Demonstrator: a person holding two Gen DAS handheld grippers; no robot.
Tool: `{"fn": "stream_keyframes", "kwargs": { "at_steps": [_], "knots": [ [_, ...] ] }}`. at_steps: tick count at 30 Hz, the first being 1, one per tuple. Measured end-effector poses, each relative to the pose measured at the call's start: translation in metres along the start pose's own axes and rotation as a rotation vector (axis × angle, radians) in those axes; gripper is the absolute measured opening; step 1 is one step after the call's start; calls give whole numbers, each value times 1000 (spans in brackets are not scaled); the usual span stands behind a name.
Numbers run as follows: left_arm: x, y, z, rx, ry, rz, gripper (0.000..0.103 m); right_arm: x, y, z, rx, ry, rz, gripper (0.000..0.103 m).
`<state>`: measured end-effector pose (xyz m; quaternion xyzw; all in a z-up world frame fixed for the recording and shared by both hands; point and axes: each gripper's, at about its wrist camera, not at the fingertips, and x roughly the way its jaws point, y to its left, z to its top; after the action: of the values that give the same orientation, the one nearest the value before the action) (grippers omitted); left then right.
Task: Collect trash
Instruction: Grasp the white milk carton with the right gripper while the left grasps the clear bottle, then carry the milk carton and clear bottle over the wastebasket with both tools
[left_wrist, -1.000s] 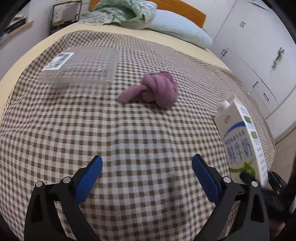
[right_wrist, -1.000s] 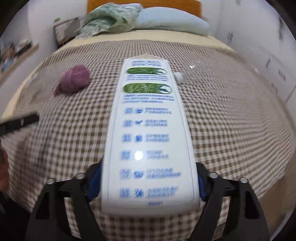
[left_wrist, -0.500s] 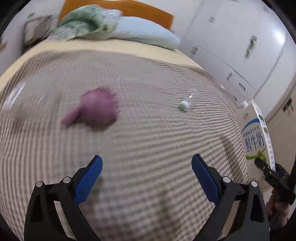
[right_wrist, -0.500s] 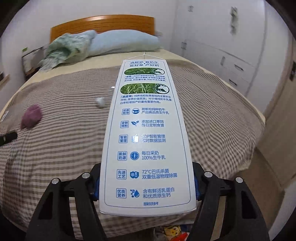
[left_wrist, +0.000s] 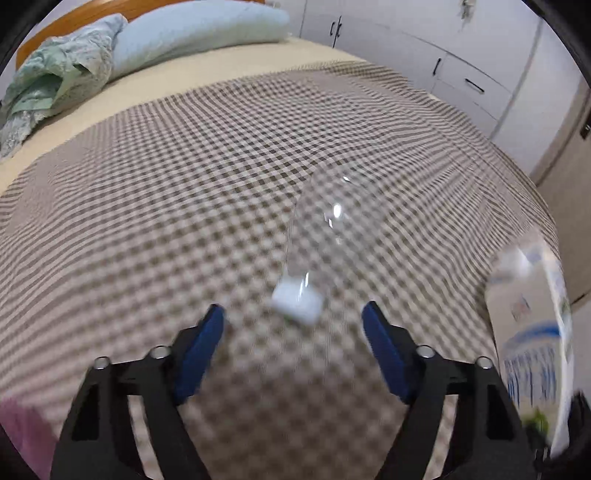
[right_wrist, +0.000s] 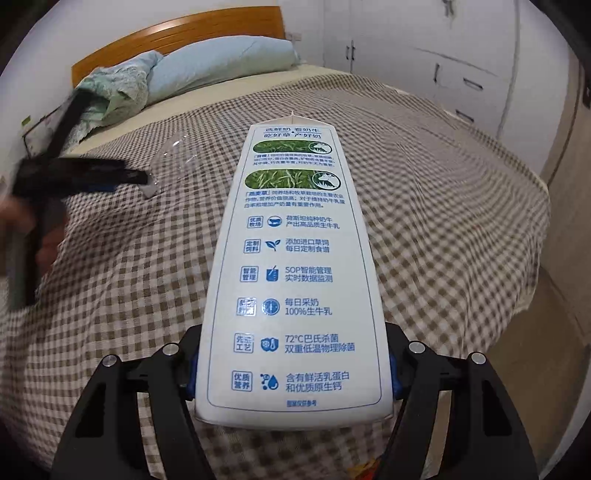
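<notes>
The right gripper (right_wrist: 291, 373) pinches a white milk carton (right_wrist: 293, 266) by its lower end, blue pads pressed against both sides, so the carton stretches forward along the fingers with its printed panel of blue text and two green grass pictures facing the camera. In the left wrist view the same carton (left_wrist: 532, 332) appears blurred at the right edge, off the corner of the bed. The left gripper (left_wrist: 293, 325) points down at a clear plastic bottle (left_wrist: 328, 225) lying on its side on the brown and white checked blanket (left_wrist: 166, 192), its white cap (left_wrist: 297, 299) turned toward the gripper. The jaws are closing, but the blue pads stand apart on either side of the cap and touch nothing; the cap lies just ahead of the fingertips, between their lines. From the right wrist view the left gripper (right_wrist: 144, 177) is a dark blur at the left, its tip at the bottle's cap end. At the head of the bed a pale blue pillow (left_wrist: 199, 33) lies beside a crumpled green cloth (left_wrist: 59, 81), well apart from the bottle. White cupboards (left_wrist: 461, 77) line the wall on the right.
</notes>
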<state>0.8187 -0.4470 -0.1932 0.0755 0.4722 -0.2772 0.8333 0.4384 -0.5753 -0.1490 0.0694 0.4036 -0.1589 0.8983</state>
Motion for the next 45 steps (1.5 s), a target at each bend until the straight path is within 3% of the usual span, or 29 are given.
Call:
{"fn": "stream_keyframes", "kwargs": {
  "at_steps": [2, 5, 10, 16, 19, 25, 29, 32, 36, 39, 45],
  "knots": [
    [20, 0, 9, -21, 37, -26, 34, 0, 5, -2, -16, -12, -8, 68],
    [26, 0, 12, -51, 39, -37, 32, -2, 6, -7, -10, -28, -2, 68],
    [-4, -7, -13, -53, 31, -31, 32, -2, 3, -6, 4, -18, 9, 68],
    [-84, -27, -62, -31, -15, 18, 32, -10, -9, -3, 38, 11, 25, 68],
    [-135, -36, -89, -27, -44, 11, 32, -38, -12, -14, 14, 3, 28, 67],
    [-221, -77, -158, -38, -118, -92, 32, -98, -63, -80, 39, 24, -21, 68],
    [-246, -115, -203, -51, -105, -159, 32, -148, -116, -145, 39, 75, -122, 68],
    [-250, -134, -242, -61, -65, -229, 32, -158, -143, -198, 10, 168, -184, 68],
    [-229, -149, -293, -114, 37, -295, 32, -137, -171, -281, 29, 359, -167, 68],
    [-206, -155, -326, -139, 129, -300, 32, -101, -174, -319, 11, 477, -116, 68],
    [-189, -169, -361, -155, 206, -264, 32, -12, -167, -339, -110, 569, -69, 69]
  ]
}}
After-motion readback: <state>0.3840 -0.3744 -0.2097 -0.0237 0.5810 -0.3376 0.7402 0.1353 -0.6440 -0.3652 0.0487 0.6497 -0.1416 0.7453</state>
